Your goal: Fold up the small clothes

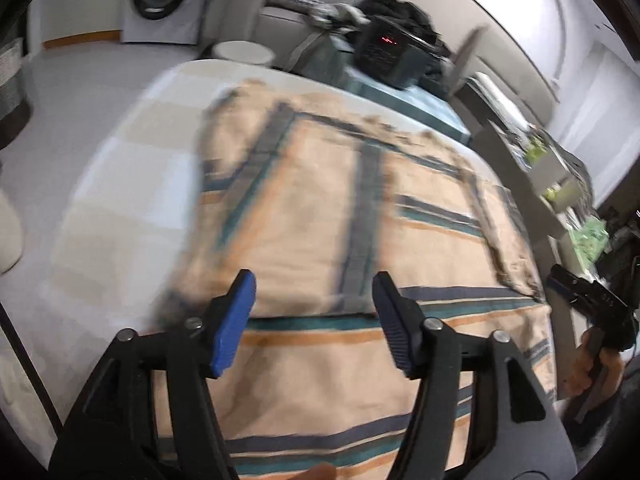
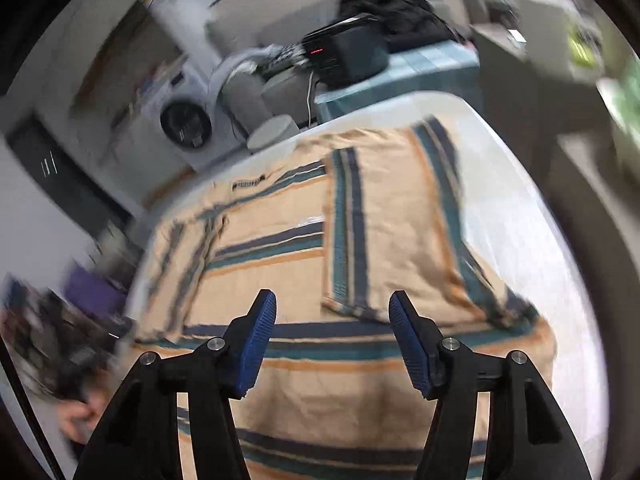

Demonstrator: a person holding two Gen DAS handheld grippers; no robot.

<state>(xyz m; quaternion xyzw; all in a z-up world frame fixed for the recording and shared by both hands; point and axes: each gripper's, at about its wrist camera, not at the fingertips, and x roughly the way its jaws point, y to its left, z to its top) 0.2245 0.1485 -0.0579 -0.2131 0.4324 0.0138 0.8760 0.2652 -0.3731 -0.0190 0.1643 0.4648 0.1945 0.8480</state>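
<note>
We see a pale table (image 2: 520, 216) bearing the striped beige garment (image 1: 320, 208), spread flat with its sides folded inward. Above its near part hang our left gripper (image 1: 314, 316) and right gripper (image 2: 332, 336), jaws spread, pinching nothing.
</note>
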